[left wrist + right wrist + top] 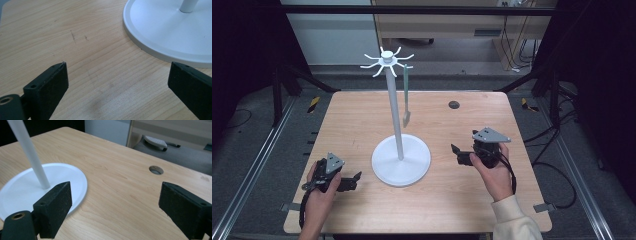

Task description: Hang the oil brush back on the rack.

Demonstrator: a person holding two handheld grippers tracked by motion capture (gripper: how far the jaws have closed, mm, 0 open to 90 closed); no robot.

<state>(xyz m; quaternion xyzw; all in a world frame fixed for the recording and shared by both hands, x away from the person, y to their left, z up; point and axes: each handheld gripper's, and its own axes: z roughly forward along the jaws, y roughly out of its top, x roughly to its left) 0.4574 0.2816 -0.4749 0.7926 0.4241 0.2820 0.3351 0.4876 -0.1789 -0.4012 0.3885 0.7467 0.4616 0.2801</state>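
Bright, even overhead light; dark, dim surroundings.

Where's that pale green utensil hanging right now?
In the high view, the pale green utensil hangs from a hook at the top of the white stand, just right of its pole, above the middle of the wooden table.

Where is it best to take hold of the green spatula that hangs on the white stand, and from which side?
Probably the thin handle of the green spatula, above its blade. It hangs upright from a hook on the white stand, to the pole's right, so the open right gripper could come in level from the right and close across the handle.
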